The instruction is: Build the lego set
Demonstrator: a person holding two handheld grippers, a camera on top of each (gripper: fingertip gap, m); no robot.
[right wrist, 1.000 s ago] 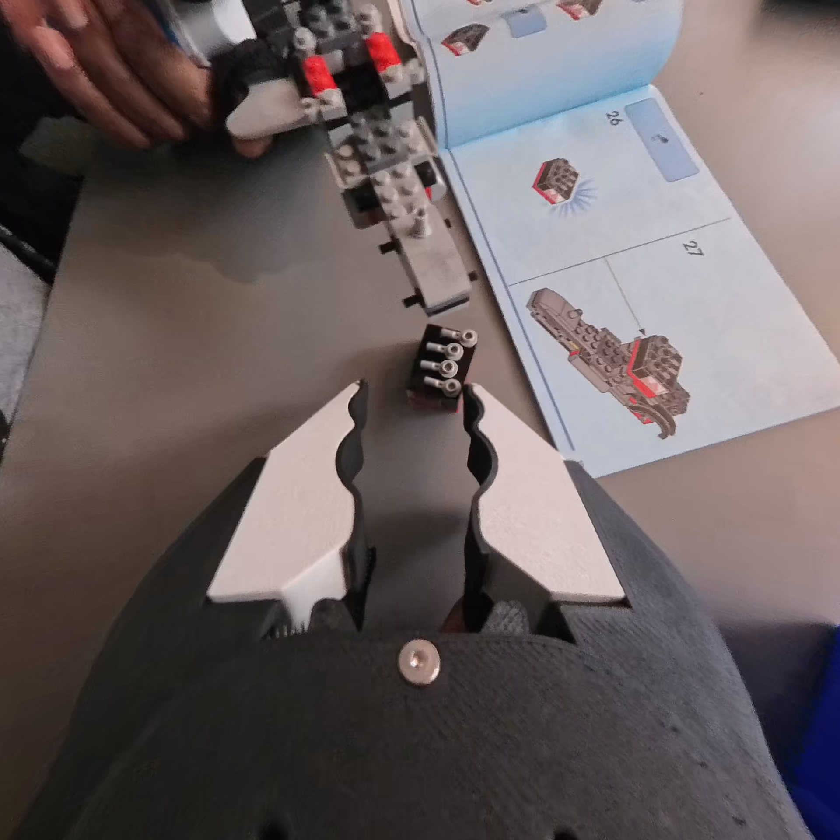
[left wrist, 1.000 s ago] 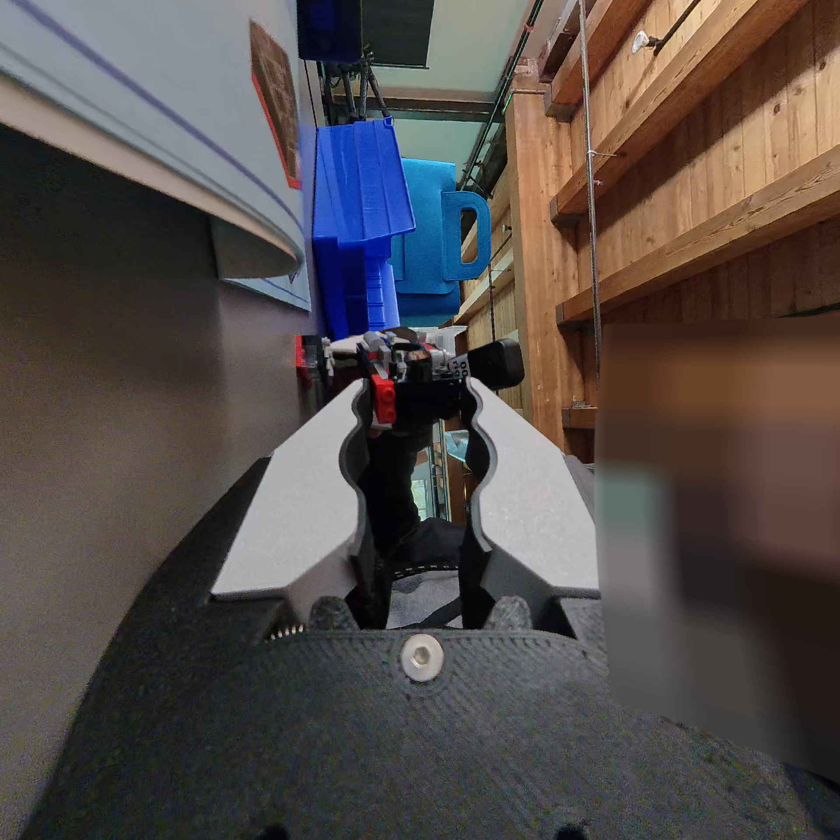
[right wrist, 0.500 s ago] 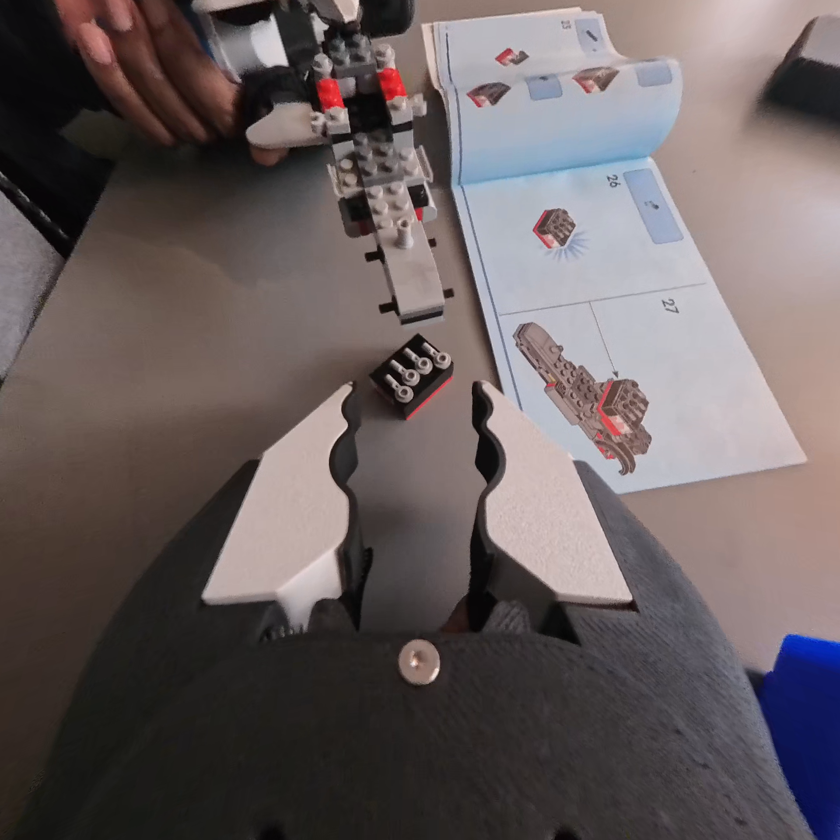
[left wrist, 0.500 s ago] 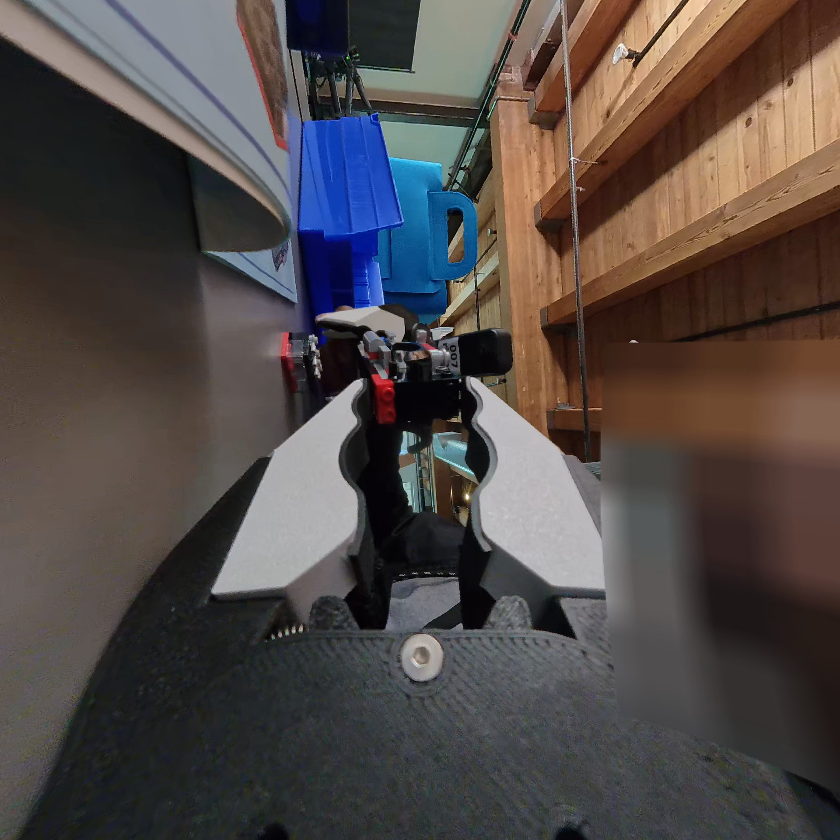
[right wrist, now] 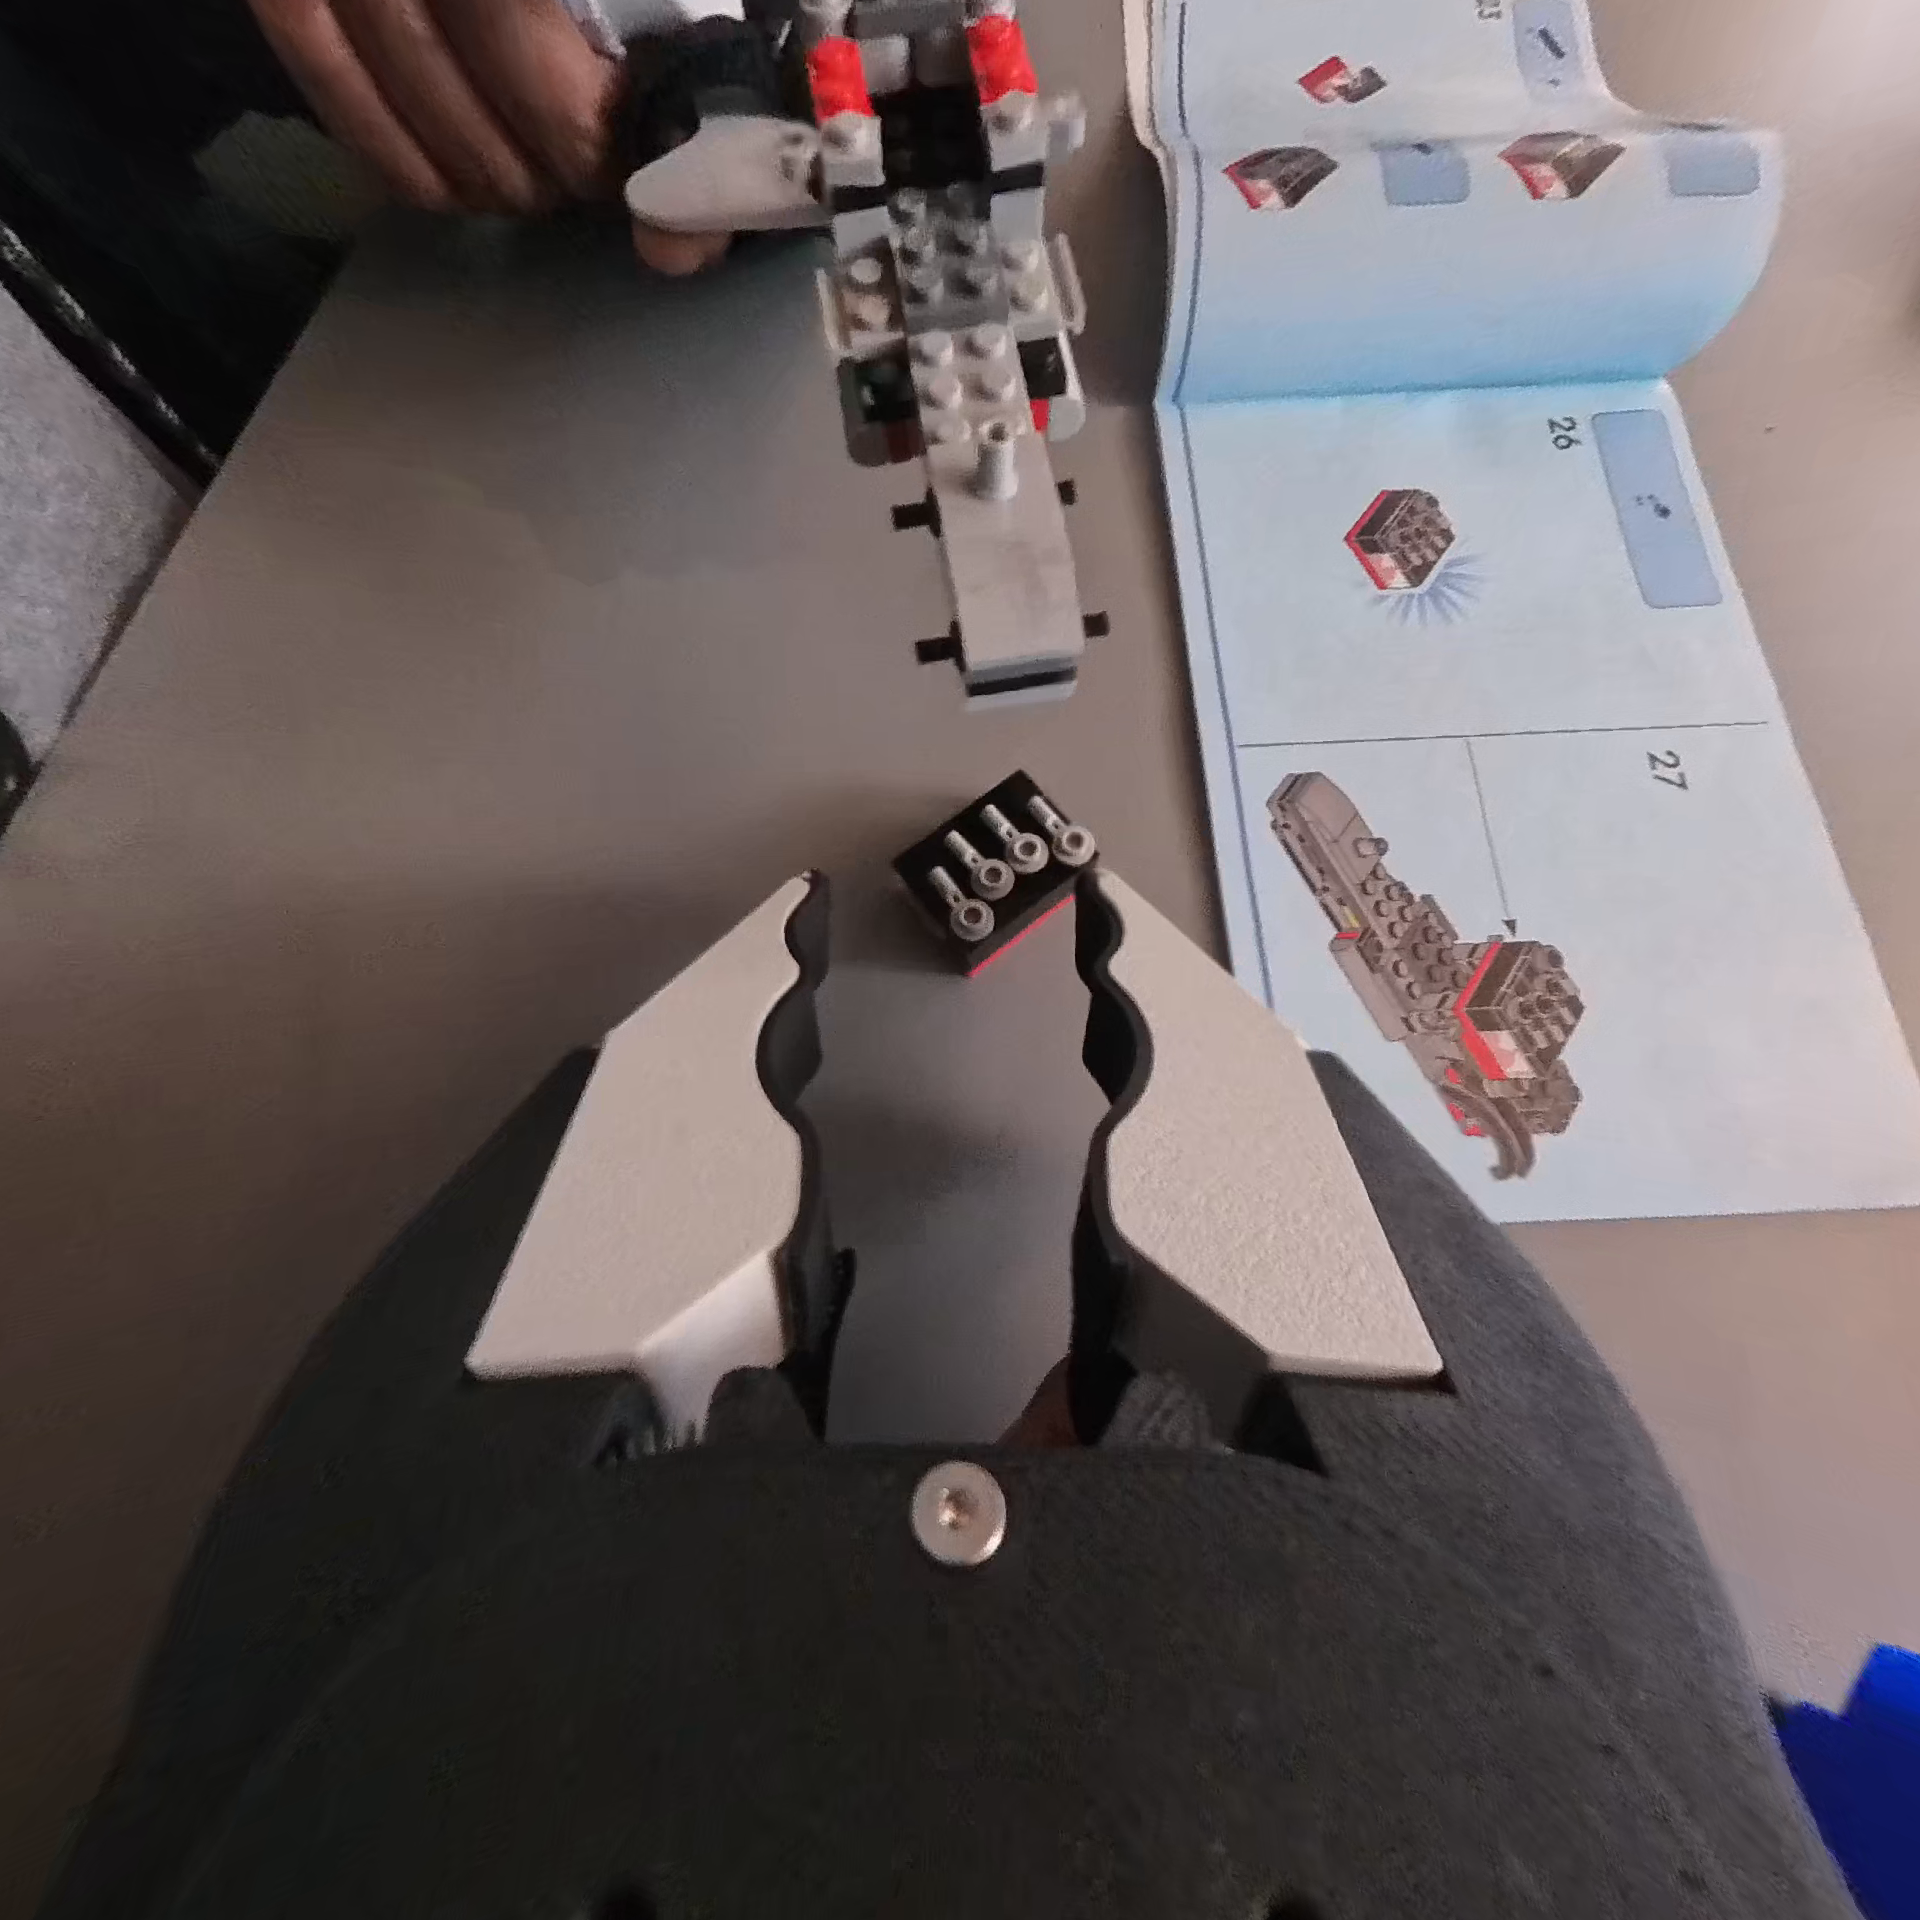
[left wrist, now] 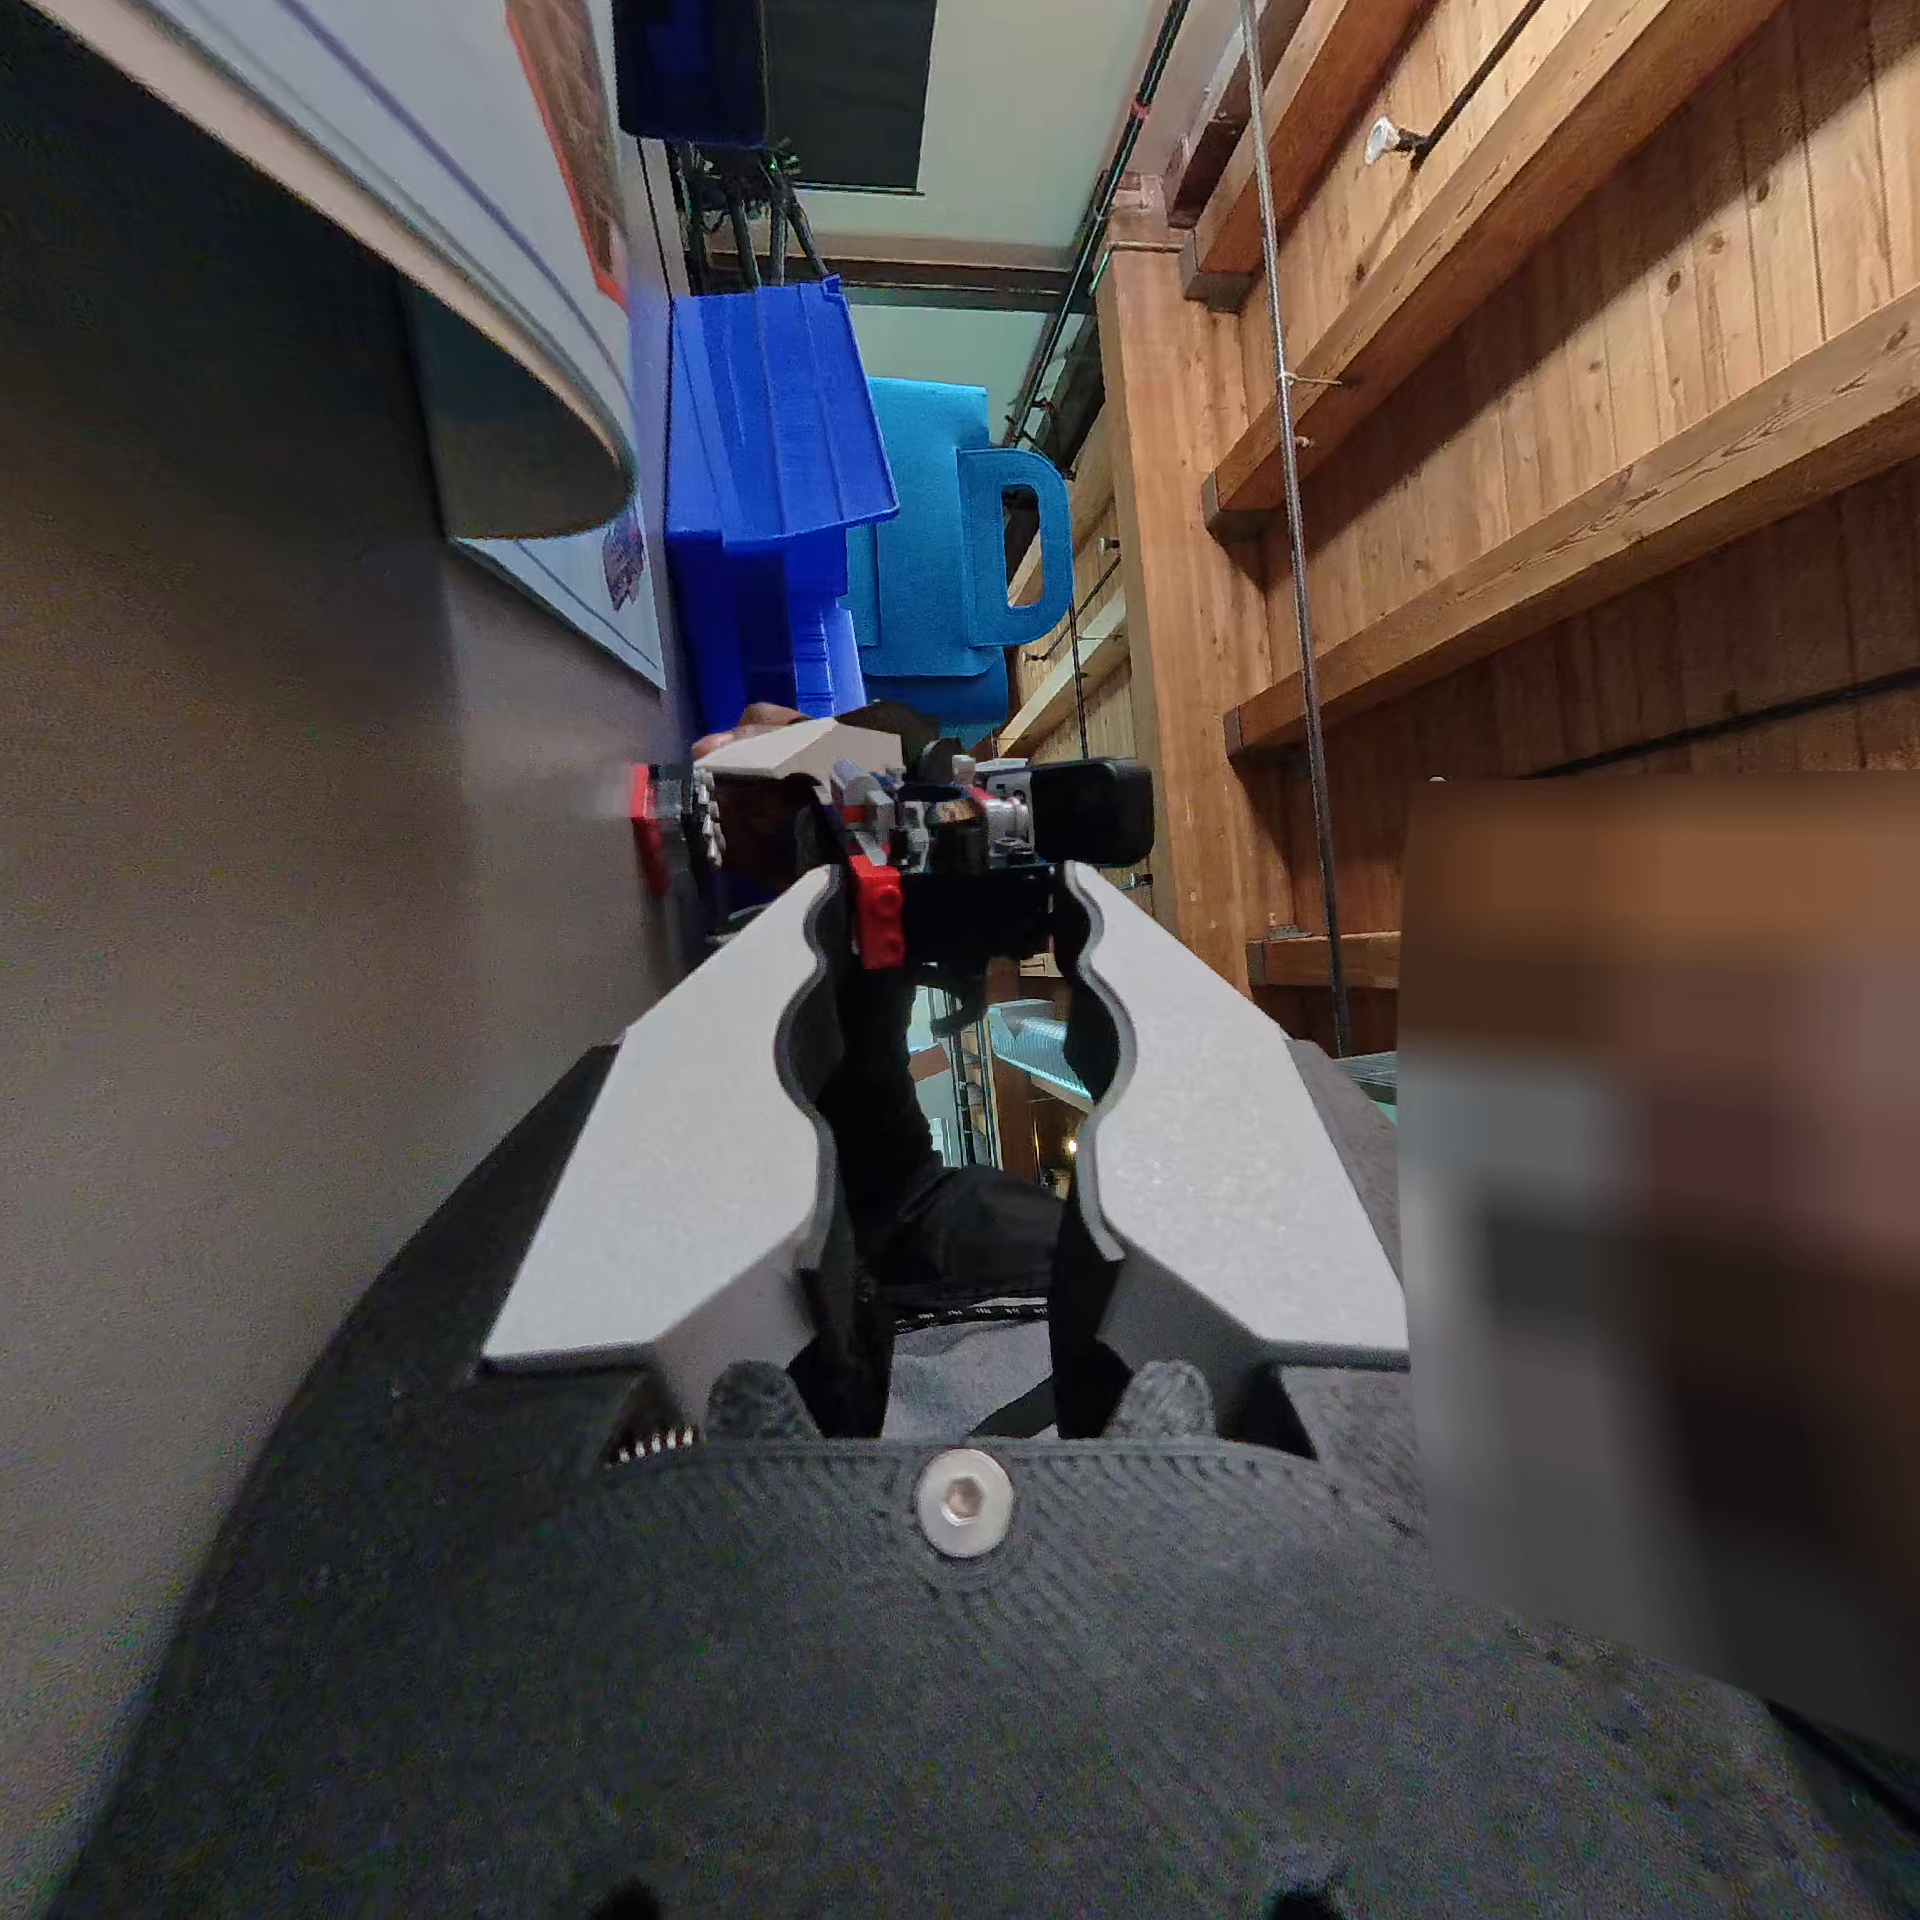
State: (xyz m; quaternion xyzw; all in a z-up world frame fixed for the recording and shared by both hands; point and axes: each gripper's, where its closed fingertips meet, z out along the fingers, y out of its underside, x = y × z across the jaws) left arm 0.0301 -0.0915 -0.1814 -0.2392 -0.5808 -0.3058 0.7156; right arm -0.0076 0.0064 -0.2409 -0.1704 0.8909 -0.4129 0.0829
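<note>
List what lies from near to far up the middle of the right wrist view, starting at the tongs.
Right tongs → small black block with grey pins on the grey table → grey lego model, its far end held by the left tongs.

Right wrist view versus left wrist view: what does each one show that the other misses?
Only the right wrist view shows the open instruction booklet and the model's studded top. Only the left wrist view shows blue bins and wooden shelving. Both show the grey, red and black lego model held by the left tool, and the small black block at the open right tool.
</note>
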